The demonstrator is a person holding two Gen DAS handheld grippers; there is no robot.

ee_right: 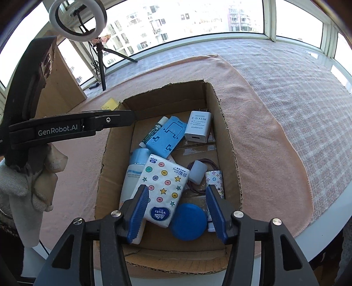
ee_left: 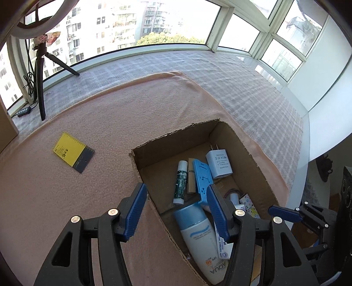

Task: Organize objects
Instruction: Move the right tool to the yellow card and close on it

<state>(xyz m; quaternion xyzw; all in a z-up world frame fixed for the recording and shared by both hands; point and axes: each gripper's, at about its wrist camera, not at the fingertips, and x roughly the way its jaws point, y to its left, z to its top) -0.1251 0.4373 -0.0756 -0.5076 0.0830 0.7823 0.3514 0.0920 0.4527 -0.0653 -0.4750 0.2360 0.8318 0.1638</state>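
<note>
An open cardboard box (ee_left: 171, 136) (ee_right: 226, 140) stands on a pink cloth and holds several items. Among them are a white charger (ee_right: 198, 129), a blue plastic holder (ee_right: 167, 136), a green lip balm tube (ee_left: 180, 182), a white sunscreen bottle (ee_left: 198, 237), a patterned tissue pack (ee_right: 162, 187) and a blue round lid (ee_right: 188, 221). My left gripper (ee_left: 176, 187) hangs open above the box's left wall, gripping nothing. My right gripper (ee_right: 176, 187) is open over the near end of the box, the tissue pack lying loose below its jaws. A yellow card (ee_left: 72, 151) lies on the cloth left of the box.
A ring light on a tripod (ee_right: 77, 19) stands at the far left by the window. A wooden board (ee_right: 61, 88) leans at the left. A gloved hand (ee_right: 17, 182) holds the left gripper. The pink cloth (ee_left: 110, 110) lies over a checked cloth (ee_left: 253, 99); the white table edge curves on the right.
</note>
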